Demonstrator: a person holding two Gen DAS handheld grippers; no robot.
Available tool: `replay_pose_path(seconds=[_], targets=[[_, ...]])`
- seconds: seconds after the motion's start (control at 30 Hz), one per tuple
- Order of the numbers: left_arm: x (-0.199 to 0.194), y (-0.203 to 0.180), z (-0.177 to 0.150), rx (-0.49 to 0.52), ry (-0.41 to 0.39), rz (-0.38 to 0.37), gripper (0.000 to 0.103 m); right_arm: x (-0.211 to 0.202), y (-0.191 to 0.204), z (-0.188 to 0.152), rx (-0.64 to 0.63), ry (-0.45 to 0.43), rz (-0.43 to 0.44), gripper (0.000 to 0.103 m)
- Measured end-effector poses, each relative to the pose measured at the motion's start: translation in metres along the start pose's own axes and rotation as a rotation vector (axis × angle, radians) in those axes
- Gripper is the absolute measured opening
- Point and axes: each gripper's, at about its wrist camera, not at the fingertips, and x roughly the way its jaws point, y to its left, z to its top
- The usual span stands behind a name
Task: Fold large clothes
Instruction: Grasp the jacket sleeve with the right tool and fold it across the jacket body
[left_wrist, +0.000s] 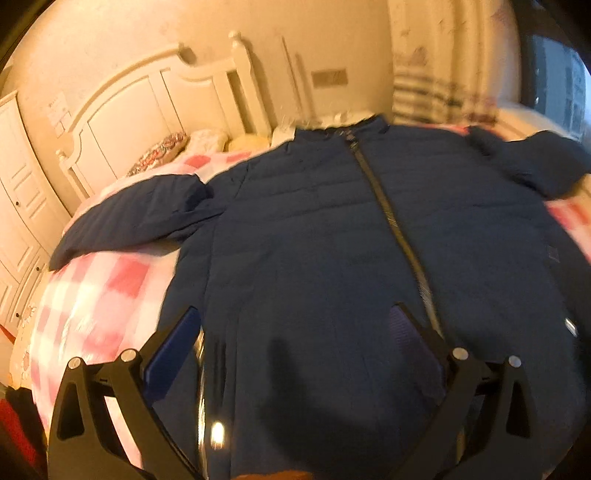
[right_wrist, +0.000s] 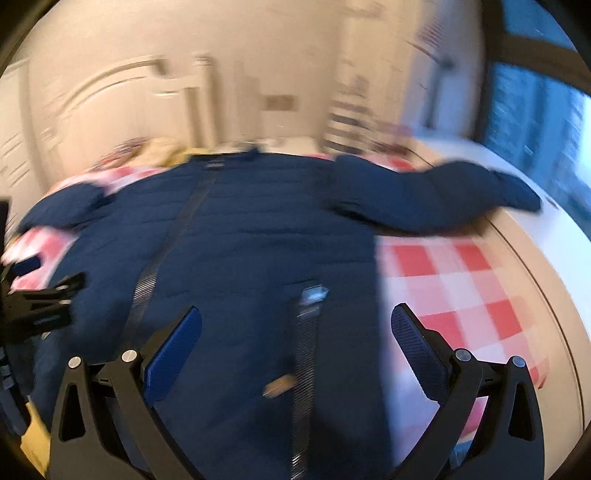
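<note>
A large navy padded jacket (left_wrist: 332, 240) lies face up and spread flat on a bed, zip closed, collar at the far end, both sleeves out to the sides. My left gripper (left_wrist: 295, 325) is open and empty above the jacket's lower left hem. In the right wrist view the jacket (right_wrist: 258, 229) fills the middle, its right sleeve (right_wrist: 443, 195) stretched to the bed's edge. My right gripper (right_wrist: 295, 325) is open and empty over the jacket's lower right part, near a pocket zip (right_wrist: 306, 332). The left gripper's black frame (right_wrist: 33, 299) shows at the left edge.
The bed has a pink and white checked cover (left_wrist: 99, 291) and a white headboard (left_wrist: 147, 96) with pillows (left_wrist: 166, 147) before it. White cupboards (left_wrist: 14, 206) stand left. A white ledge (right_wrist: 554, 236) and a window (right_wrist: 535, 122) lie right of the bed.
</note>
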Motion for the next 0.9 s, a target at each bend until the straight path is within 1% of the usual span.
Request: replay_pose_path(seconds=[0.07,0.13,0.23,0.3,0.4,0.47,0.53,0.57,0.63,0.67,0.7,0.73,0.77,0.8,0.87,0.9], targets=[[0.032,0.001,0.017,0.0,0.034,0.007,0.101,0.025,-0.035,0.016,0.099,0.012,-0.03,0.098],[0.063,0.005,0.033,-0.024,0.071,0.02,0.101,0.053,-0.076,0.033,0.22,0.024,-0.069,0.098],[0.098,0.007,0.044,-0.053,0.109,0.007,0.101,0.096,-0.131,0.055,0.36,0.056,-0.12,0.098],[0.111,0.007,0.045,-0.073,0.114,-0.008,0.101,0.121,-0.162,0.068,0.431,0.073,-0.14,0.098],[0.116,0.013,0.042,-0.112,0.102,-0.044,0.101,0.151,-0.198,0.085,0.507,0.071,-0.191,0.098],[0.118,0.018,0.04,-0.138,0.112,-0.078,0.101,0.166,-0.216,0.093,0.547,0.066,-0.209,0.098],[0.124,0.027,0.04,-0.184,0.131,-0.14,0.101,0.175,-0.225,0.099,0.57,0.058,-0.218,0.098],[0.124,0.027,0.041,-0.186,0.131,-0.148,0.101,0.181,-0.23,0.102,0.581,0.055,-0.222,0.095],[0.125,0.026,0.041,-0.173,0.13,-0.142,0.101,0.184,-0.235,0.105,0.594,0.048,-0.221,0.081],[0.124,0.025,0.04,-0.169,0.13,-0.139,0.101,0.188,-0.236,0.106,0.6,0.044,-0.206,0.068],[0.123,0.024,0.04,-0.166,0.131,-0.142,0.101,0.189,-0.236,0.106,0.6,0.029,-0.188,0.046],[0.123,0.024,0.041,-0.164,0.133,-0.145,0.101,0.186,-0.232,0.106,0.588,-0.007,-0.158,0.036],[0.123,0.024,0.041,-0.161,0.132,-0.146,0.101,0.181,-0.225,0.107,0.571,-0.039,-0.153,0.027],[0.122,0.025,0.04,-0.159,0.131,-0.147,0.101,0.175,-0.216,0.11,0.538,-0.079,-0.153,0.024],[0.122,0.025,0.04,-0.159,0.128,-0.147,0.101,0.16,-0.188,0.123,0.444,-0.156,-0.129,0.023],[0.122,0.025,0.04,-0.16,0.127,-0.148,0.101,0.153,-0.17,0.128,0.401,-0.177,-0.115,0.023]])
